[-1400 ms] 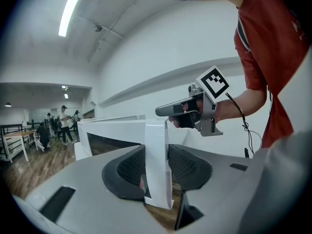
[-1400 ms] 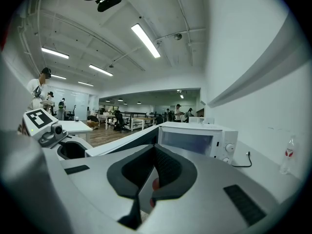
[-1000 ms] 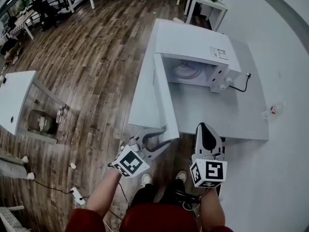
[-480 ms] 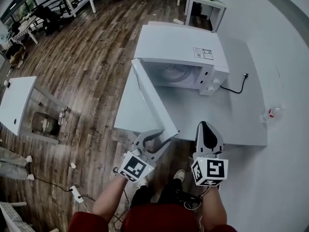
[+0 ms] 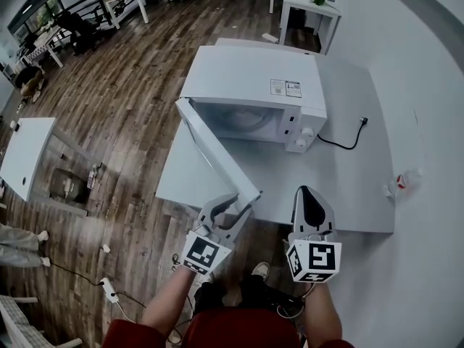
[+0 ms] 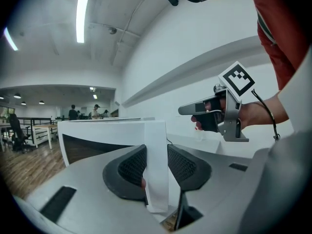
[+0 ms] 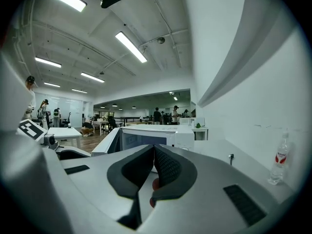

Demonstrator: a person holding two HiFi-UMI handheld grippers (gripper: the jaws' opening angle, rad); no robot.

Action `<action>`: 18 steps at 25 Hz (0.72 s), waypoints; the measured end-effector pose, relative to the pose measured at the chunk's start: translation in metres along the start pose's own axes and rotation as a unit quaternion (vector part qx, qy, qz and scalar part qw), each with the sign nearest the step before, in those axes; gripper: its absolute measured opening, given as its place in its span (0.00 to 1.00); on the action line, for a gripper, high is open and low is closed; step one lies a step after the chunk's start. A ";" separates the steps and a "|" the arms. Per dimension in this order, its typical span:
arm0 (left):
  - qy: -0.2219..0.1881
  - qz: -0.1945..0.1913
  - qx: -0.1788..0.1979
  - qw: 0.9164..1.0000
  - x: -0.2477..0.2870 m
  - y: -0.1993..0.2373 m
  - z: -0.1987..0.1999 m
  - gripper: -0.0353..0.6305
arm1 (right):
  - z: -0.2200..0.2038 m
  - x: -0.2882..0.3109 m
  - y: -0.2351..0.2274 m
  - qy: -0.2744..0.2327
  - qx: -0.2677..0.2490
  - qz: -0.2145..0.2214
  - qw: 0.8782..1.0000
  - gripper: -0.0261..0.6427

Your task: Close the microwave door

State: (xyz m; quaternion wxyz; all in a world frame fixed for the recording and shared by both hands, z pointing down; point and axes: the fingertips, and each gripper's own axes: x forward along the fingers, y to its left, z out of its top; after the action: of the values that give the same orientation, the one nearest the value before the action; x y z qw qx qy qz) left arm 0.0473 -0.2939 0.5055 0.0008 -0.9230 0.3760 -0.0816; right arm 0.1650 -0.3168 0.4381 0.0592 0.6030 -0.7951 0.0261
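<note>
The left gripper (image 5: 239, 203) has its two dark ribbed pads closed on the free edge of the white microwave door (image 5: 217, 158), one pad on each face of the panel, so the jaws stand fairly wide with the door's thickness between them; in the left gripper view the pale edge of the door rises straight up between the pads. The right gripper (image 5: 307, 191) holds nothing; its jaws are drawn together with the tips meeting, and it hovers level over the near edge of the pale grey table (image 5: 348, 187), just beside the left gripper and apart from the door.

The door is hinged at the left front corner of the boxy white microwave oven (image 5: 254, 78) and stands swung well out, slanting from that corner toward the person, its free end out at the near edge of the table; the open cavity (image 5: 239, 118) shows behind it, with two round knobs (image 5: 304, 138) on the panel to its right. A black power cable (image 5: 341, 142) trails across the table to the right of the oven; further right, by the white wall, a clear plastic bottle with a red label (image 5: 402, 182) stands upright. Brown wooden floorboards (image 5: 123, 85) lie to the left of the table.
</note>
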 end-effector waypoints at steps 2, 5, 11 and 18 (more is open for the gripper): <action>-0.001 0.017 -0.005 1.000 0.011 -0.001 0.002 0.28 | 0.000 -0.001 -0.015 -0.001 0.002 0.001 1.000 0.08; -0.004 0.046 -0.013 0.999 0.028 -0.001 0.006 0.28 | 0.001 -0.003 -0.035 -0.003 0.004 0.005 1.000 0.08; -0.005 0.092 -0.018 0.996 0.058 0.000 0.008 0.28 | -0.003 -0.004 -0.066 -0.007 0.009 0.013 1.000 0.08; -0.018 0.116 -0.026 0.993 0.090 0.001 0.013 0.28 | -0.003 0.011 -0.082 -0.010 0.007 0.012 1.000 0.08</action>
State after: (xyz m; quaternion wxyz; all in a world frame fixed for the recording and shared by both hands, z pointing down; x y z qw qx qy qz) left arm 0.1117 -0.3577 0.5056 -0.0064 -0.8745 0.4820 -0.0544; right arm 0.2413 -0.3491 0.4395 0.0466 0.5938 -0.8028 0.0266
